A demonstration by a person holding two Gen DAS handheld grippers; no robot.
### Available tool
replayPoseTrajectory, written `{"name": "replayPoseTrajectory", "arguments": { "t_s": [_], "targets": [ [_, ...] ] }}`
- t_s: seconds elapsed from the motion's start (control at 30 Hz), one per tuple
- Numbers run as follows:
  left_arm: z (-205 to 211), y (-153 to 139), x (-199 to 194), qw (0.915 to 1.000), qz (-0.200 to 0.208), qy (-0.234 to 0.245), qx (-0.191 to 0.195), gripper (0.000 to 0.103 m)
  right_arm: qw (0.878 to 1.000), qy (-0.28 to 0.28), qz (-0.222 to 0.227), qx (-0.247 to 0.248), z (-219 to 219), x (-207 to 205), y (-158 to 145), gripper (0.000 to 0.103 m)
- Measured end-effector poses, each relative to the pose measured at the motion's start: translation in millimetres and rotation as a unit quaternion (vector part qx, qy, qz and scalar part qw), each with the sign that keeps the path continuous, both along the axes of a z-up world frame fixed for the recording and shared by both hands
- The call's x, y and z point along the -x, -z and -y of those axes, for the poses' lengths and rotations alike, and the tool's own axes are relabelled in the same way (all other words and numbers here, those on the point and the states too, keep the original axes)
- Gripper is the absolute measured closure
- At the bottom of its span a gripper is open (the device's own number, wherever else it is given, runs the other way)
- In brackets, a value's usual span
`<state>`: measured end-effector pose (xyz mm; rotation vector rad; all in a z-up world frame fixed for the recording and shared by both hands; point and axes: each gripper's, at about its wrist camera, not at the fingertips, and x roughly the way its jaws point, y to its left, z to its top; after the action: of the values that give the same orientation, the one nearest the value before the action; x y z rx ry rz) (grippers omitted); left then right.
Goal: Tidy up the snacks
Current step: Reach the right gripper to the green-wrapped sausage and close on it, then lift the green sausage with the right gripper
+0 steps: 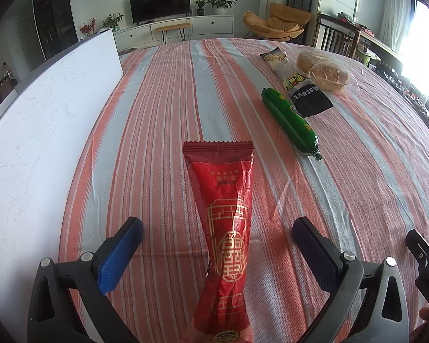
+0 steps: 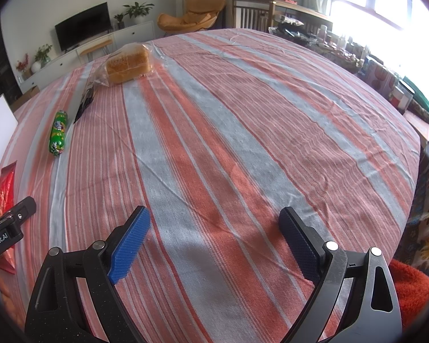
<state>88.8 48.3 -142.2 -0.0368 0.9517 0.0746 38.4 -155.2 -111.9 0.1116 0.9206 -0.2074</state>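
Between the spread fingers of my left gripper (image 1: 217, 240) lies a long red snack packet (image 1: 224, 228), flat on the striped tablecloth (image 1: 163, 120), its crimped far end pointing away from me and its near end running under the camera. Neither blue pad touches it; the jaws stand wide apart with cloth showing on both sides.

I judge the packet light and soft: thin crinkled foil, likely slippery, with contents that could crush under a hard squeeze. The narrower waist level with my fingertips looks like the best hold, taken across its width with gentle pressure.

Ahead and to the right of that gripper sit the other snacks: a green sausage-shaped pack (image 1: 290, 124), just beyond it a dark-ended wrapper (image 1: 297, 84), and touching that a bagged loaf of bread (image 1: 323, 70). The sausage looks firm and round, so it may roll; the bread is squashy in loose plastic.

My right gripper (image 2: 214, 238) hangs over bare cloth, fingers apart, holding nothing. A white board (image 1: 43, 108) stands off to the left.
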Motion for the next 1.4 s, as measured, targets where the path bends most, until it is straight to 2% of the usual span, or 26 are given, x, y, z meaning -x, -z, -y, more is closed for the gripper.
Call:
{"name": "replayPoseTrajectory", "arguments": {
  "t_s": [0.3, 0.4, 0.47, 0.53, 0.6, 0.67, 0.77, 0.83, 0.87, 0.9, 0.97, 1.03, 1.1, 1.27, 1.4],
  "targets": [
    [0.2, 0.2, 0.0, 1.0, 0.0, 0.0, 0.001, 0.0, 1.0, -0.006, 0.011, -0.024, 4.1, -3.8, -3.6, 0.007],
    [-0.2, -0.2, 0.0, 1.0, 0.0, 0.0, 0.0, 0.0, 0.998, -0.02, 0.008, -0.065, 11.1, -8.6, -8.7, 0.008],
    [-0.2, -0.1, 0.0, 1.0, 0.0, 0.0, 0.0, 0.0, 0.993, -0.073, -0.002, -0.095, 5.3, -24.5, -16.1, 0.008],
    [-0.1, -0.1, 0.0, 1.0, 0.0, 0.0, 0.0, 0.0, 0.985, -0.138, 0.004, -0.105, -10.8, -46.3, -30.2, 0.008],
    [-0.1, -0.1, 0.1, 1.0, 0.0, 0.0, 0.0, 0.0, 0.966, -0.214, 0.009, -0.143, -32.0, -74.1, -44.2, 0.009],
    [-0.1, 0.0, 0.0, 1.0, 0.001, 0.0, 0.0, 0.0, 0.95, -0.264, -0.019, -0.166, -57.5, -107.5, -47.0, 0.012],
    [-0.1, 0.0, 0.1, 1.0, 0.001, 0.0, 0.0, 0.0, 0.944, -0.299, -0.052, -0.128, -96.0, -149.4, -42.6, 0.013],
    [0.0, 0.0, 0.1, 1.0, 0.001, 0.0, 0.0, 0.0, 0.939, -0.318, -0.079, -0.1, -118.6, -170.5, -35.1, 0.018],
    [0.0, 0.1, 0.1, 1.0, 0.001, 0.0, 0.0, 0.0, 0.937, -0.323, -0.096, -0.096, -125.7, -178.0, -29.0, 0.03],
    [0.0, 0.0, 0.1, 1.0, 0.001, 0.0, 0.0, 0.0, 0.935, -0.325, -0.111, -0.092, -132.6, -184.7, -22.8, 0.047],
    [0.1, 0.0, 0.1, 1.0, 0.001, 0.0, 0.0, 0.0, 0.934, -0.321, -0.131, -0.08, -141.6, -195.4, -12.4, 0.052],
    [0.0, 0.1, 0.1, 1.0, 0.001, 0.0, 0.0, 0.0, 0.939, -0.314, -0.123, -0.065, -144.0, -198.1, -7.4, 0.052],
    [0.0, -0.1, 0.1, 1.0, 0.001, 0.0, 0.0, 0.0, 0.941, -0.311, -0.119, -0.056, -142.6, -198.5, -5.4, 0.079],
    [0.6, -0.3, -0.4, 1.0, 0.001, 0.0, 0.001, 0.0, 0.941, -0.302, -0.126, -0.088, -111.3, -173.5, -4.9, 0.079],
    [0.8, -0.4, -0.6, 1.0, 0.001, 0.0, 0.001, 0.0, 0.947, -0.272, -0.123, -0.116, -66.1, -137.2, -8.1, 0.079]
  ]
}}
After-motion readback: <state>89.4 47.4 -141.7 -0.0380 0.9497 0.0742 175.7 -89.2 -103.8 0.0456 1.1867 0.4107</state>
